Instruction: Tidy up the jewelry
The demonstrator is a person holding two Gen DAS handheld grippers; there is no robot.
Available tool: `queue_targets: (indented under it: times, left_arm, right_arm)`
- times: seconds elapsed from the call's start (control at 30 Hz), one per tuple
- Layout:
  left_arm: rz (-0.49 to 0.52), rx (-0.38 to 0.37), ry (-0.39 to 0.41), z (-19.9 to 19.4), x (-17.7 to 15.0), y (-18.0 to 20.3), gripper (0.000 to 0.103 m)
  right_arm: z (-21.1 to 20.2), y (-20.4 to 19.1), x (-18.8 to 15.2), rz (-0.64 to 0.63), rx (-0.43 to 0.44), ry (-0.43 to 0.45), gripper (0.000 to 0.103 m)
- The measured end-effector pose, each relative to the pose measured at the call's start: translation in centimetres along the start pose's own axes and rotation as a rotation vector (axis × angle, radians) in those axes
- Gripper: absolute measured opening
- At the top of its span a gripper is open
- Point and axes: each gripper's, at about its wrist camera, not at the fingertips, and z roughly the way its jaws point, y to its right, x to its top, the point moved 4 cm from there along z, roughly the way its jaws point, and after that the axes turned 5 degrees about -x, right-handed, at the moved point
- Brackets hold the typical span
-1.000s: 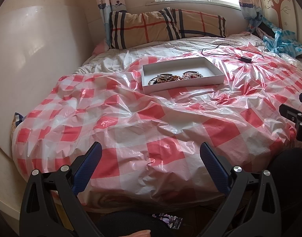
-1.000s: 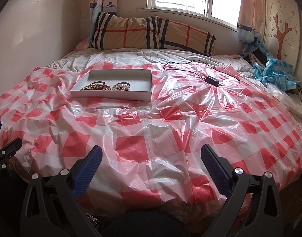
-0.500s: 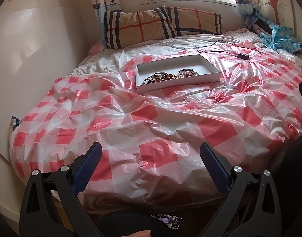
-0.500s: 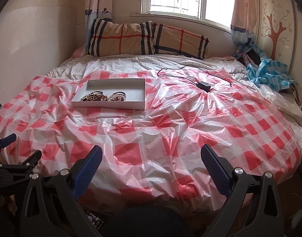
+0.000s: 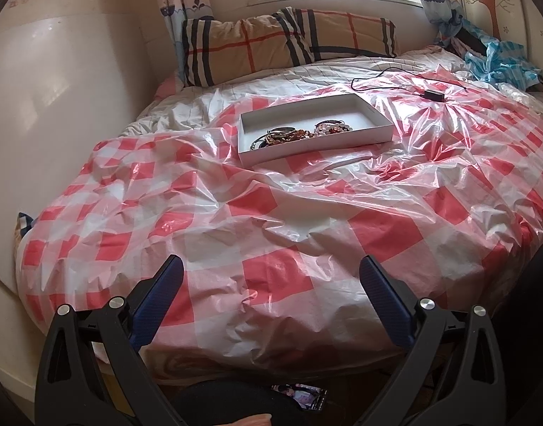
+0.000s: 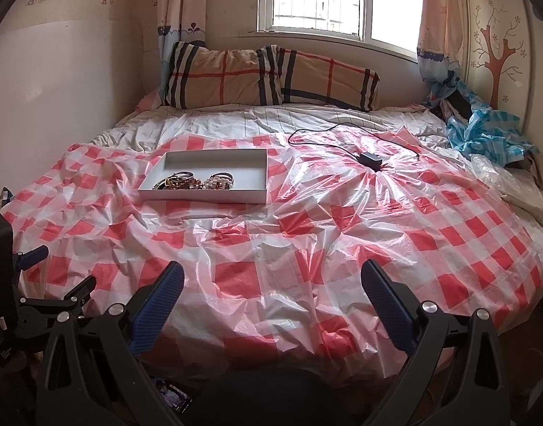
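A shallow white box (image 5: 372, 108) (image 6: 257, 170) lies on the bed, far ahead of both grippers. Inside it, bracelets and bead strings (image 5: 300, 133) (image 6: 193, 181) are piled against the near left part of the box. My left gripper (image 5: 271, 277) hangs open over the bed's foot edge with nothing between its fingers. My right gripper (image 6: 271, 280) is open too and holds nothing, well back from the bed. The left gripper (image 6: 62, 273) also shows at the lower left of the right wrist view.
A crinkled red-and-white checked plastic sheet (image 5: 307, 220) (image 6: 342, 234) covers the bed. A black charger with its cable (image 5: 434, 94) (image 6: 370, 159) lies right of the box. Plaid pillows (image 6: 264, 78) line the head; blue-white cloth (image 6: 484, 131) at far right. A wall borders the left.
Both grippers have pulled back and risen from the bed, so the box looks farther away and more of the room shows. Both stay open.
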Motion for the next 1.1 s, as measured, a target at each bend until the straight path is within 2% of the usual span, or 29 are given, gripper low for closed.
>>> queue_targets:
  times: [1.1]
  left_arm:
    - [-0.002,0.002,0.000,-0.02,0.03,0.15,0.095]
  right_arm:
    - [-0.80,-0.48,0.29,-0.017,-0.010,0.018,0.096]
